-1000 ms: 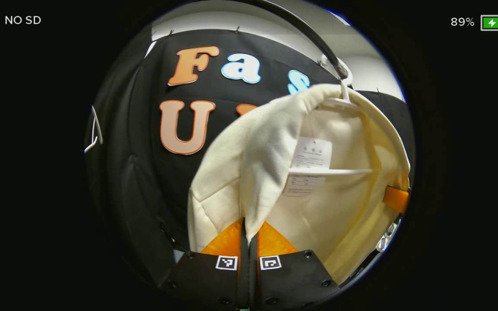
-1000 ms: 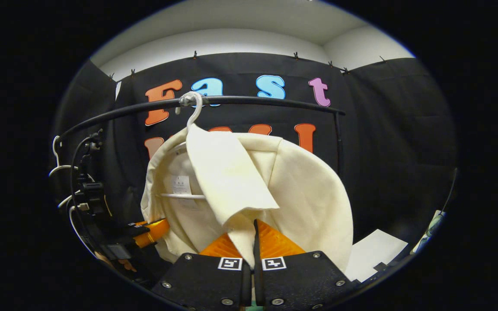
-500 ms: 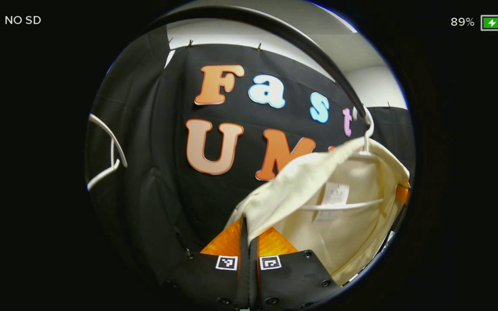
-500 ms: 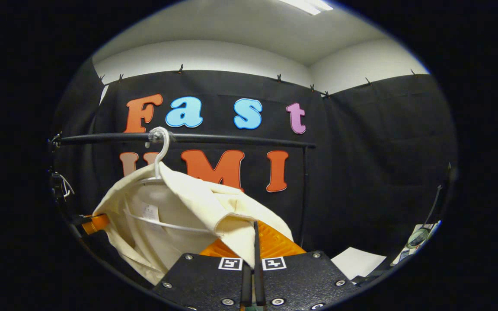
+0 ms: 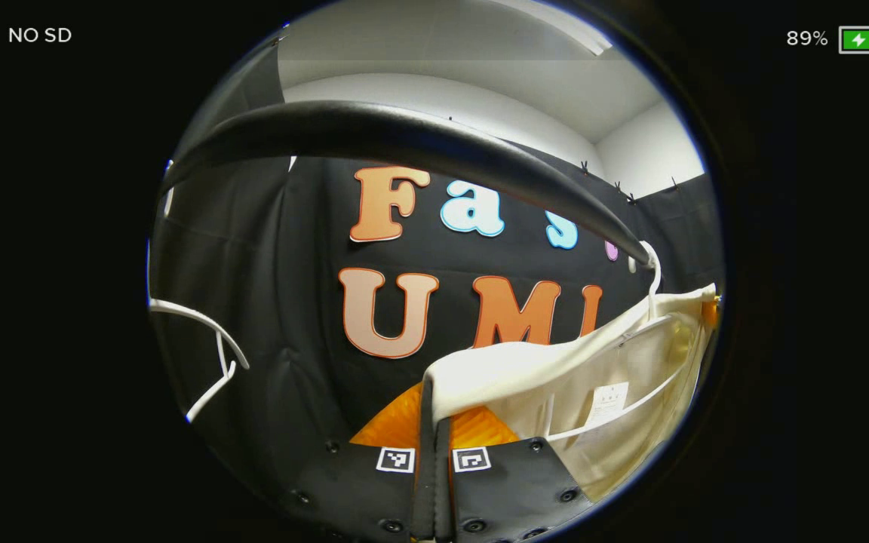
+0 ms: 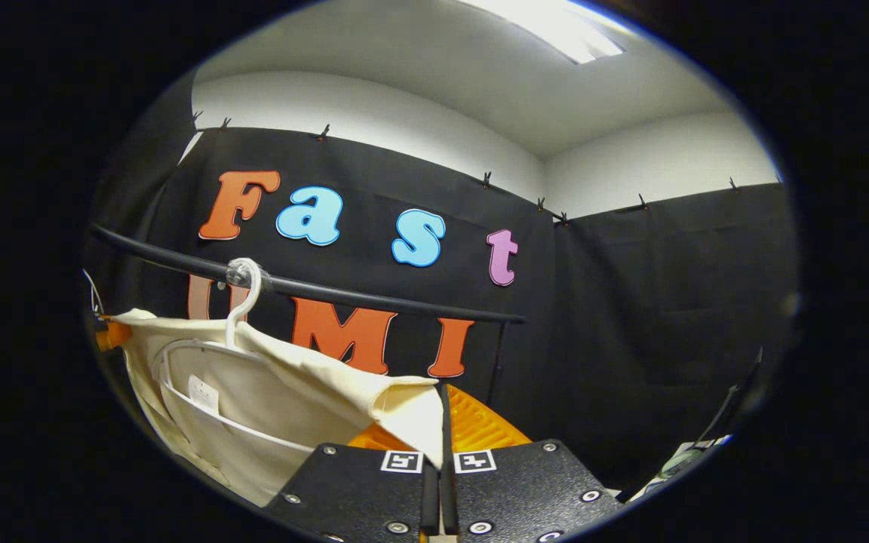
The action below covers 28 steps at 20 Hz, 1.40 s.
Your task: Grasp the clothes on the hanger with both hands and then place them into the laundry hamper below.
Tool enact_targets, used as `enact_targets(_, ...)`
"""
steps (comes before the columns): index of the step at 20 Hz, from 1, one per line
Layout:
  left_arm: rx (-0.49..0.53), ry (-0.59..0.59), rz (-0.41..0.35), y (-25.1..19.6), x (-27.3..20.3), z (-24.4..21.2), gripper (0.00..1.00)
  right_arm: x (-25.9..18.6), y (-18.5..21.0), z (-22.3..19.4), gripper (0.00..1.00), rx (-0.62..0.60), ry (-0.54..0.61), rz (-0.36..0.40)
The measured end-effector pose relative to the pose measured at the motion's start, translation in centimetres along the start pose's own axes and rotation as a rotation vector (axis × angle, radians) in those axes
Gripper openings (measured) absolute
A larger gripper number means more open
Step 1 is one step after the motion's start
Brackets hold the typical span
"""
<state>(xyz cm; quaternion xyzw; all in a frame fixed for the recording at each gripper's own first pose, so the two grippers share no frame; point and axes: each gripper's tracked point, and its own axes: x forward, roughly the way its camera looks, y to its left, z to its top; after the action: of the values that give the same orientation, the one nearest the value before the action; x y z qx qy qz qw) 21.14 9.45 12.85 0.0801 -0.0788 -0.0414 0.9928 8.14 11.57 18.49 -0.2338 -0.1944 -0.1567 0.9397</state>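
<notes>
left gripper: fingers pinched together on the hem of the cream cotton garment, cloth drawn taut so it can slide clear.
right gripper: clamped on the opposite edge of the same garment, spreading it wide between the two holds.
white wire hanger: hooked on the black clothes rail, its frame inside the garment; that looks like why both holds sit high.
second white hanger: bare, off to the side.
laundry hamper: somewhere below; drop not yet started.
</notes>
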Motion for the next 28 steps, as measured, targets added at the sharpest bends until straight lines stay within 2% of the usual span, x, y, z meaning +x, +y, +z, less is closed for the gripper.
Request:
enact_targets(3,0.027,0.004,-0.008,-0.8,0.2,-0.1,0.02,0.2,-0.8,0.6,0.01,-0.071,-0.020,0.008)
enact_targets(7,0.009,0.026,-0.047,-2.0,0.6,-0.7,0.02,0.8,-2.3,-0.1,0.01,-0.080,-0.002,0.027)
enact_targets(13,0.056,0.036,-0.118,-5.1,0.9,-1.0,0.02,2.4,-6.3,-1.4,0.01,-0.138,0.014,-0.024)
enact_targets(17,0.047,0.042,-0.145,-6.1,0.9,-1.1,0.02,3.6,-7.6,-3.3,0.01,-0.131,0.060,-0.006)
enact_targets(25,0.021,0.067,-0.114,-4.6,1.5,-1.9,0.02,5.3,-3.9,-9.0,0.01,-0.102,0.132,0.116)
enact_targets(28,0.004,0.069,-0.125,-4.5,1.3,-2.0,0.02,5.3,-2.5,-12.6,0.01,0.014,0.200,0.165)
